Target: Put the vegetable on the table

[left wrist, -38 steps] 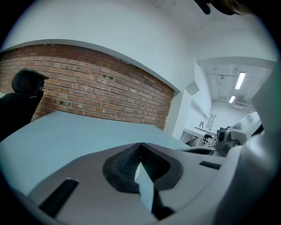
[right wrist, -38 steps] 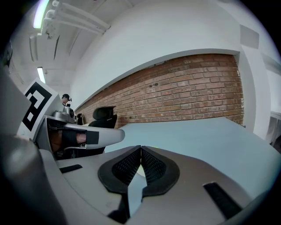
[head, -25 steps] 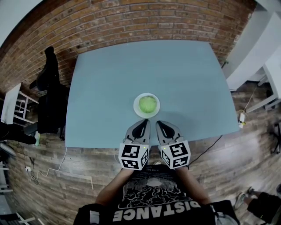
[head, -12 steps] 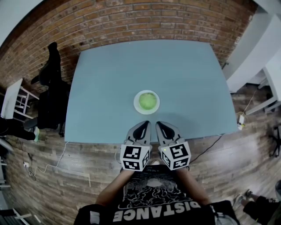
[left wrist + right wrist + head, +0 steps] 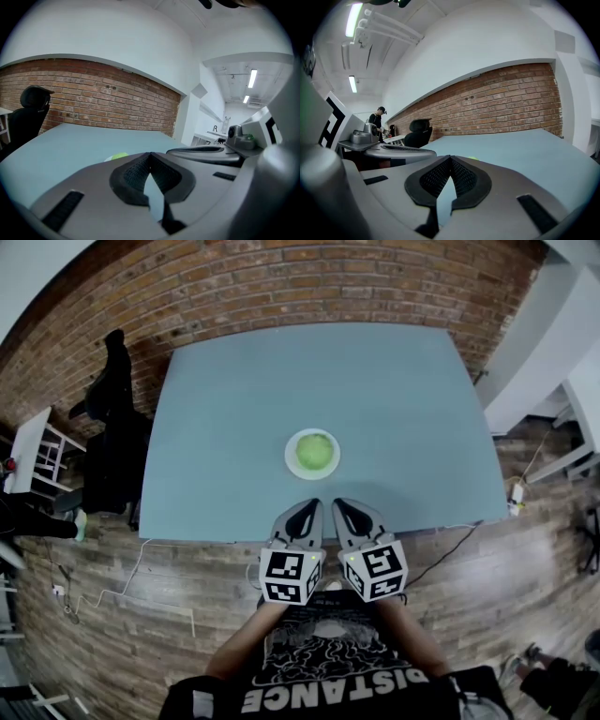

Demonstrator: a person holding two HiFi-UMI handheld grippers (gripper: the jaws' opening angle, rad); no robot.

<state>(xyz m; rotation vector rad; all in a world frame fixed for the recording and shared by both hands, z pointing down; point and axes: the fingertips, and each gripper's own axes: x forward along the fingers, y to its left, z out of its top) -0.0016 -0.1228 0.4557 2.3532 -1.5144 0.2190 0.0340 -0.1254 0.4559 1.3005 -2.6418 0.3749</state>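
A round green vegetable [image 5: 314,451] lies on a small white plate [image 5: 292,463] near the middle of the blue-grey table [image 5: 225,409]. Both grippers hang side by side at the table's front edge, a short way in front of the plate. My left gripper [image 5: 305,509] is shut with nothing between its jaws, and my right gripper [image 5: 345,508] is likewise shut and empty. In the left gripper view [image 5: 150,155] a sliver of the vegetable [image 5: 119,155] peeks over the jaws. In the right gripper view [image 5: 450,159] only a green speck [image 5: 472,159] of it shows.
A brick wall [image 5: 281,287] runs behind the table. A black office chair [image 5: 108,442] stands at the table's left side. White furniture [image 5: 553,343] sits to the right. A cable [image 5: 441,554] hangs over the wooden floor at the front right.
The view has shifted slightly; the plate and vegetable stay put on the table. Both grippers remain shut at the front edge, barely moved.
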